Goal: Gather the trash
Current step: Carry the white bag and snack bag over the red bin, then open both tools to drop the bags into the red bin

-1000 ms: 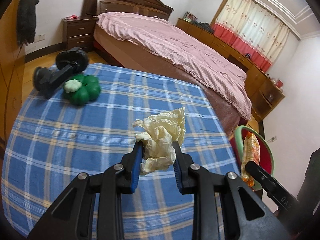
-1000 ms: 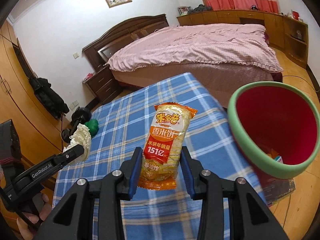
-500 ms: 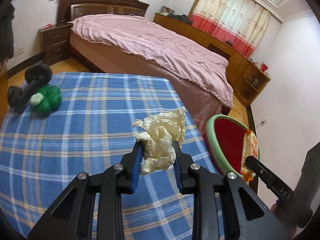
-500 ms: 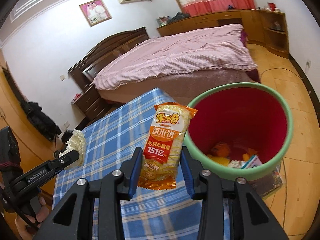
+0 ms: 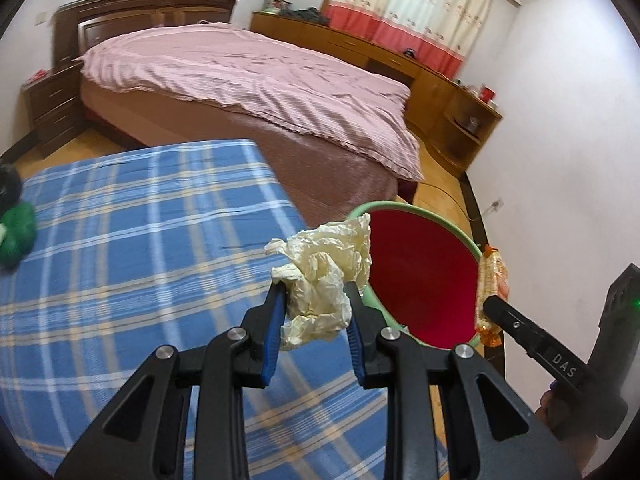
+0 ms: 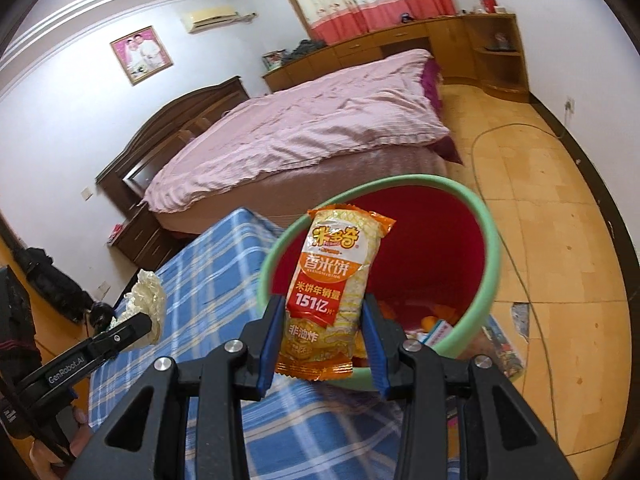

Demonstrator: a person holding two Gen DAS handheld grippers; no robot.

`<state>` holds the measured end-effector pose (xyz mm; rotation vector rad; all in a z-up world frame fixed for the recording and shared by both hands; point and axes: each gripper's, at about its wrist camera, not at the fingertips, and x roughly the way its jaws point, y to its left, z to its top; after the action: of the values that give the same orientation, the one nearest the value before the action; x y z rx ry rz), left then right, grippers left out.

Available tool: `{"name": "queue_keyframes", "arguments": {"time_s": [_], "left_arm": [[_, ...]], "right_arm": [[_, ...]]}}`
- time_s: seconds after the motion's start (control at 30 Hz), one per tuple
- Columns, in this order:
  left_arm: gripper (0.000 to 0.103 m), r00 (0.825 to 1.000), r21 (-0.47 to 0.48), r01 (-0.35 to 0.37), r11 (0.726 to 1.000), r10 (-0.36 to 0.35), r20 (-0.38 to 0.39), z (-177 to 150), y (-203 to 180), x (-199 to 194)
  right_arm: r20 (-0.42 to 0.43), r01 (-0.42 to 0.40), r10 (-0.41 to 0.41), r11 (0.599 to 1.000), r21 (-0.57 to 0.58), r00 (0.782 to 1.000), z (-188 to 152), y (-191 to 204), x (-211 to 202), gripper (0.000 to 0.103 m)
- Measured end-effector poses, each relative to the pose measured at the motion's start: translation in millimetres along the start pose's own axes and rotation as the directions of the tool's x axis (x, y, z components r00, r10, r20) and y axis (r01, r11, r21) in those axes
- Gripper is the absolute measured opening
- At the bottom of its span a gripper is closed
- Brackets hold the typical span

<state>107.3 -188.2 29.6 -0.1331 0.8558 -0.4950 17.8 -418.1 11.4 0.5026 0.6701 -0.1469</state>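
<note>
Bed (image 5: 248, 80) w/ pink cover fills the back of the room; in front, the table (image 5: 132, 248) in blue plaid cloth. Since 1 s ago both views have swung off the table toward the bin (image 6: 484, 256): it sat at frame edge then, now it's centre of the right wrist view and right of centre in the left. Means both loads are prob. at the drop stage, pickup done.

Bin: green rim, red inside, on the floor just beside the table edge, some orange and white scraps already at the bottom.

Right gripper (image 6: 324, 340) has its jaws clamped on the snack pack (image 6: 336, 284), held upright. In its own view the pack overlaps the bin mouth; from the left wrist view it (image 5: 490, 280) looks at or just past the far rim, so can't tell if it's fully over the opening. Pack: orange/red print, clear window showing pale rice crackers, looks full not empty, stiff-ish, ends crimped.

Left gripper (image 5: 314, 316), jaws clamped on the crumpled wrapper (image 5: 324, 276), over the table edge right by the near rim, not yet above the opening. Wrapper: cream, thin, crinkly, wadded loose, top flaring out past the blue pads (image 5: 272, 328); light, may cling on release.
</note>
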Motion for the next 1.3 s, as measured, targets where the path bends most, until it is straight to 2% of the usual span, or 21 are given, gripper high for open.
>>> {"name": "queue_keyframes", "arguments": {"time_s": [0.3,0.67,0.73,0.87,1.03,1.3], "left_arm": [[0.029,0.997,0.062,0.053,0.997,-0.049,-0.054,0.7,-34.9,45.4],[0.029,0.991,0.088,0.087,0.992,-0.077,-0.112,-1.5,-55.2,85.9],[0.029,0.989,0.084,0.087,0.993,-0.077,-0.123,-2.3,-54.7,88.5],[0.039,0.988,0.084,0.089,0.992,-0.077,-0.135,-3.1,-54.8,92.1],[0.046,0.987,0.084,0.096,0.992,-0.084,-0.140,-4.6,-56.6,92.8],[0.046,0.990,0.076,0.089,0.993,-0.080,-0.120,-1.9,-52.7,80.1]], "right_arm": [[-0.031,0.050,-0.049,0.998,0.027,0.998,0.2,-32.1,16.3,0.041],[-0.067,0.079,-0.076,0.996,0.045,0.995,-5.2,-52.1,34.3,0.041],[-0.072,0.077,-0.073,0.995,0.057,0.995,-5.9,-55.1,36.8,0.042],[-0.069,0.082,-0.078,0.995,0.057,0.995,-5.3,-55.8,37.1,0.042],[-0.068,0.080,-0.076,0.995,0.062,0.995,-5.3,-56.6,37.3,0.042],[-0.063,0.076,-0.072,0.995,0.061,0.995,-6.1,-54.2,31.5,0.044]]}}
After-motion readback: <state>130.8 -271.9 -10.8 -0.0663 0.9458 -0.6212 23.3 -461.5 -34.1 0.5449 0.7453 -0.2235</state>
